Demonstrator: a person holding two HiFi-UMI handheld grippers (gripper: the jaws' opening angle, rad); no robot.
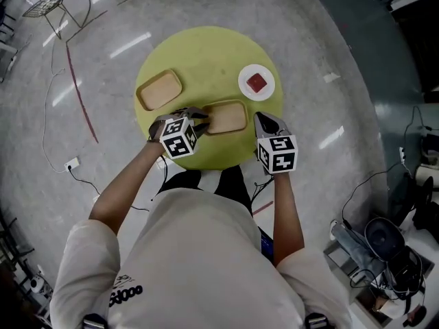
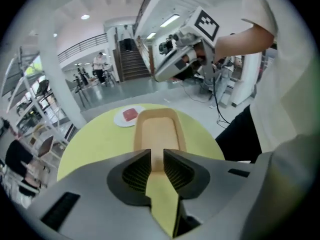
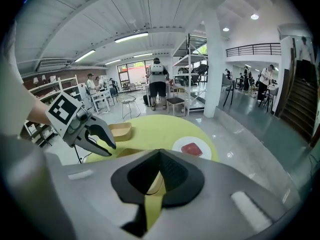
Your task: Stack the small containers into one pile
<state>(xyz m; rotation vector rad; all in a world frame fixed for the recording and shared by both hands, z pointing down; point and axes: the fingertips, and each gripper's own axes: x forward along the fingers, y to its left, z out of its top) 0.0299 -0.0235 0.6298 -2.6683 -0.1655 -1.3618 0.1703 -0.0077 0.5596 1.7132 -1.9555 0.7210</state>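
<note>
At the yellow table's (image 1: 206,50) near edge, the left gripper (image 2: 156,166), jaws parted, faces the short rim of the nearer tan container (image 1: 226,117), seemingly light, stiff and best pinched there, the right gripper (image 3: 159,174) closed and empty, the second container (image 1: 159,90) beyond, no lettering legible.

Bare tabletop (image 1: 206,53) between far tray (image 1: 159,90) and plate (image 1: 245,81).
</note>
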